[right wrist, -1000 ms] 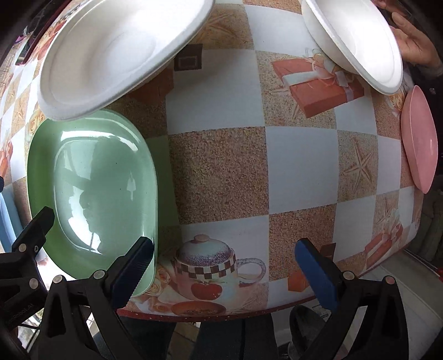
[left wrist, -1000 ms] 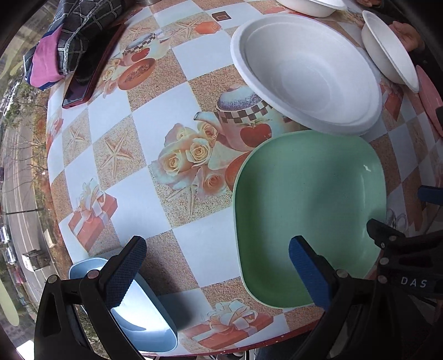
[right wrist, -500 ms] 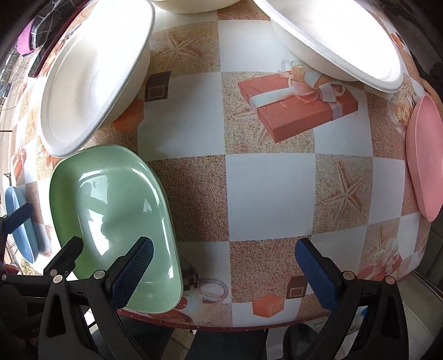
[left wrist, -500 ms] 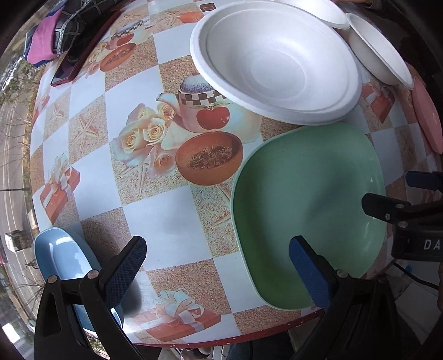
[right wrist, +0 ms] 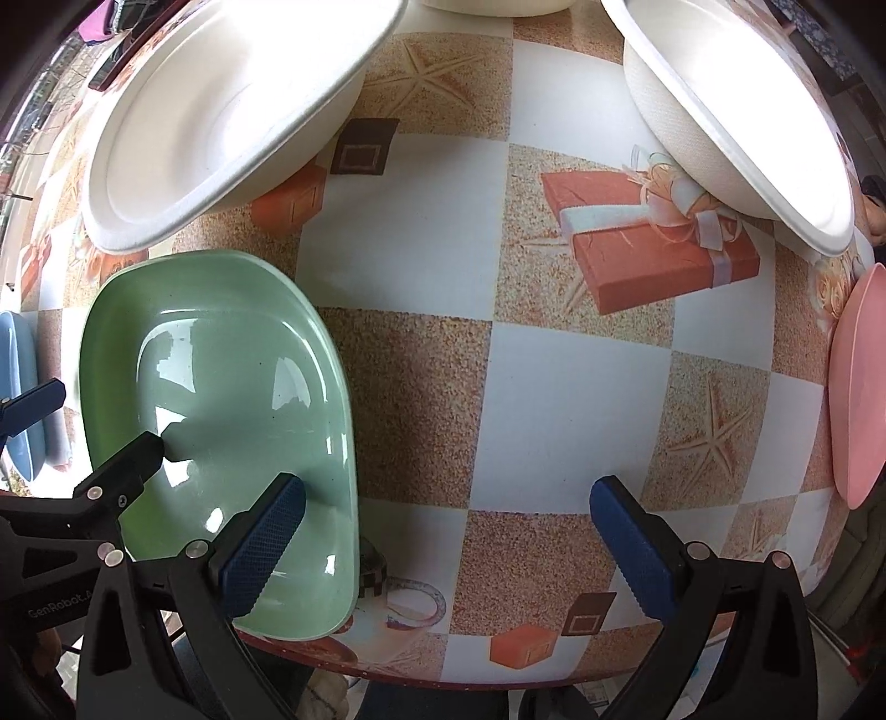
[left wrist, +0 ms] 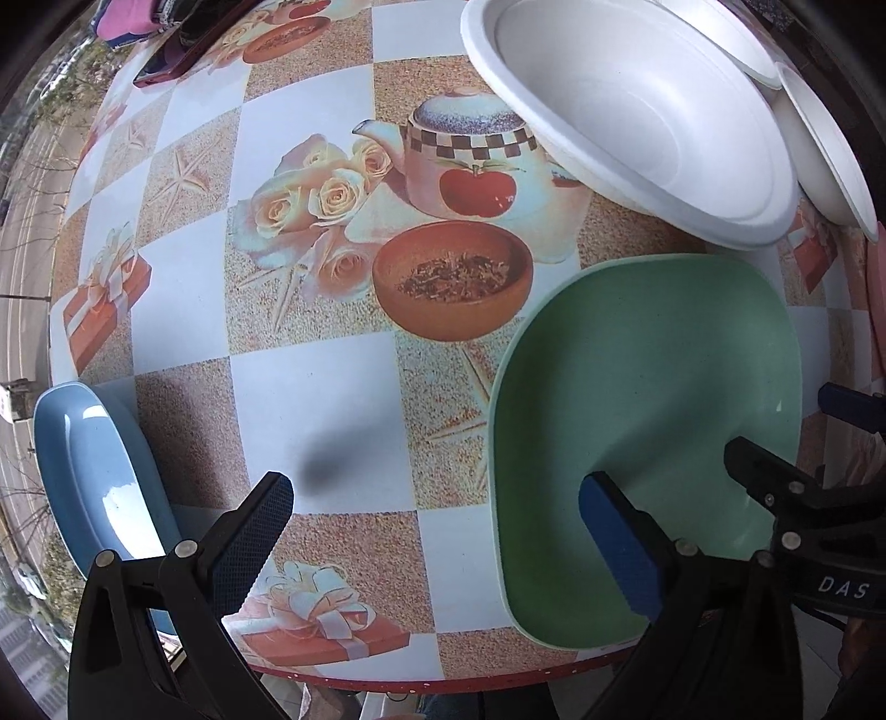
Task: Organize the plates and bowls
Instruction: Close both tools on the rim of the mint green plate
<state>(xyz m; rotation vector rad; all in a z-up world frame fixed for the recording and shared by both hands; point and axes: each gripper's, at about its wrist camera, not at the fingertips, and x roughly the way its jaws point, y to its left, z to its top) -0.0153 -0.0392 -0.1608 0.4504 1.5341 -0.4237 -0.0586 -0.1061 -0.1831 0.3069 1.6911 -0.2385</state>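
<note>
A green plate (left wrist: 648,387) lies at the table's near edge; it also shows in the right wrist view (right wrist: 221,387). My left gripper (left wrist: 437,531) is open, its right finger over the plate's near part. My right gripper (right wrist: 459,531) is open, its left finger over the plate's right rim. A blue plate (left wrist: 88,471) sits at the left edge, also in the right wrist view (right wrist: 16,387). A large white bowl (left wrist: 626,111) stands behind the green plate, also in the right wrist view (right wrist: 221,111). A second white bowl (right wrist: 736,111) and a pink plate (right wrist: 858,382) sit to the right.
The round table (right wrist: 554,387) has a patterned cloth with a red edge close below both grippers. A phone (left wrist: 183,61) and folded cloth (left wrist: 127,16) lie at the far left. Another white bowl (left wrist: 825,149) sits at the far right.
Both grippers have moved toward the table and lower. The left gripper's finger now sits over the green plate. No dish has moved.
</note>
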